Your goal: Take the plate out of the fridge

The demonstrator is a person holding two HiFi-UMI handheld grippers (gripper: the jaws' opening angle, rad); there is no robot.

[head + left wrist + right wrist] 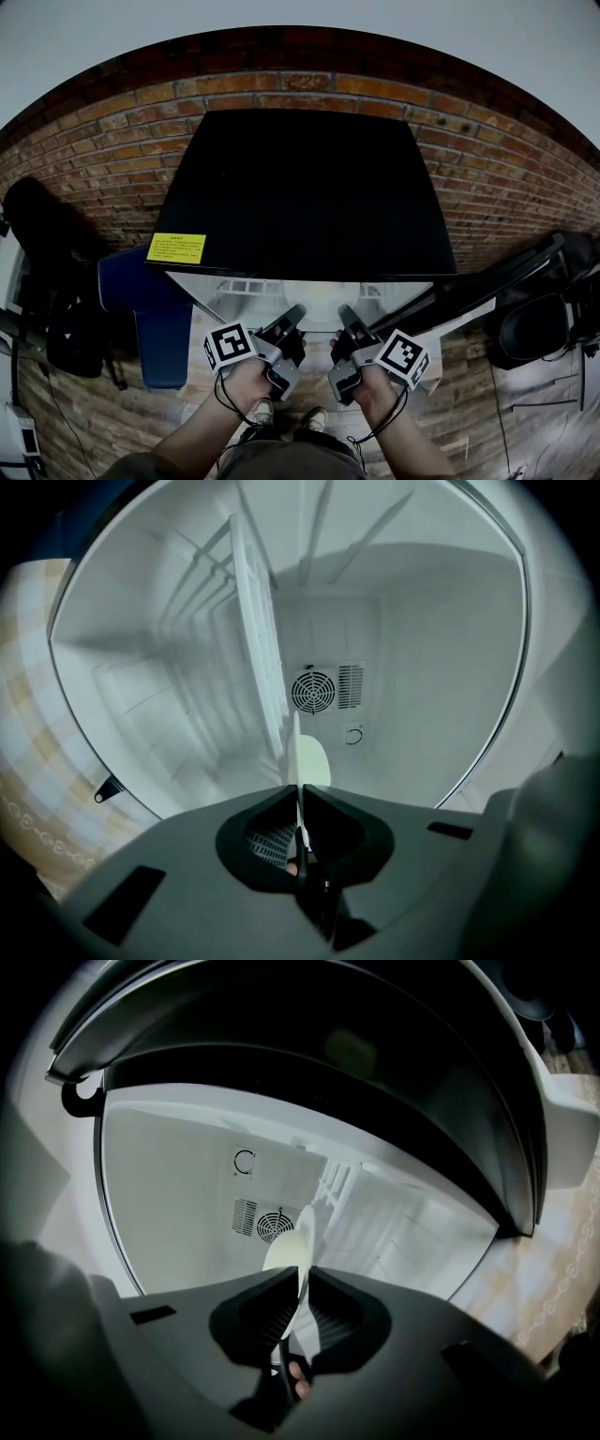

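Jaws of left gripper, right gripper both pinching plate rim edge-on inside fridge.

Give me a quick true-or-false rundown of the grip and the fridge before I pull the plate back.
1. The left gripper is shut on the rim of the plate. True.
2. The right gripper is open and holds nothing. False: its jaws pinch the plate's edge too.
3. The fridge is closed. False: it is open, and both gripper views look into its white interior.
4. A yellow sticker sits near a front corner of the fridge's black top. True.
5. A round fan grille shows on the fridge's back wall. True.
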